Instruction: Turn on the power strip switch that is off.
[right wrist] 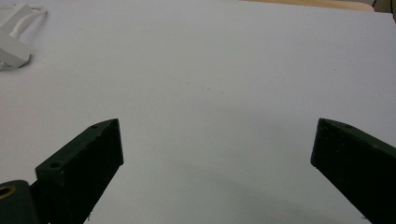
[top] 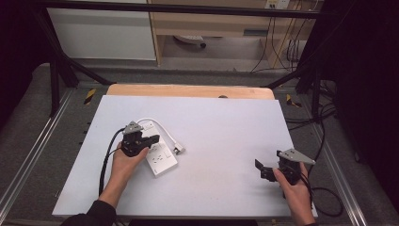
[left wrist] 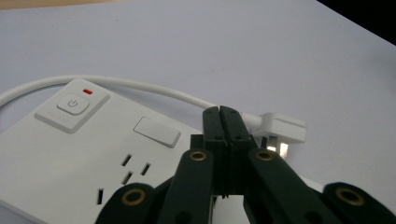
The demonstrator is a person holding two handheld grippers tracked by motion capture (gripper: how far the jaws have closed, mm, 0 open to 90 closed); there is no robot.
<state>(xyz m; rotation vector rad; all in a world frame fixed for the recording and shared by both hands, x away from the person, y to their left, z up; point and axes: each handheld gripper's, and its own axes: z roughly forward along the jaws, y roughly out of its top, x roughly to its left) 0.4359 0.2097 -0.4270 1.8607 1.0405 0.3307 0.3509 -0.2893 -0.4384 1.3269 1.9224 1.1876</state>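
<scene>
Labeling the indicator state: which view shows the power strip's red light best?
Left gripper view: the red light sits close and sharp above the power button on the power strip. In the high view the power strip is small, partly under the left gripper, light unreadable. The right gripper view catches just a white corner.

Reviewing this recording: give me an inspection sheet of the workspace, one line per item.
Surface: pale table top, bare over most of its area.
Job's things: white power strip lying flat; red light lit by its power button; its plug on the table beside it.
Clutter: nothing seen.
Grippers: left gripper shut, empty, over the strip; right gripper open, empty, above bare table.
Cables: strip's white cord loops back to the plug; black cable trails from the left gripper.
Surroundings: wooden shelving, dark frame posts.
</scene>
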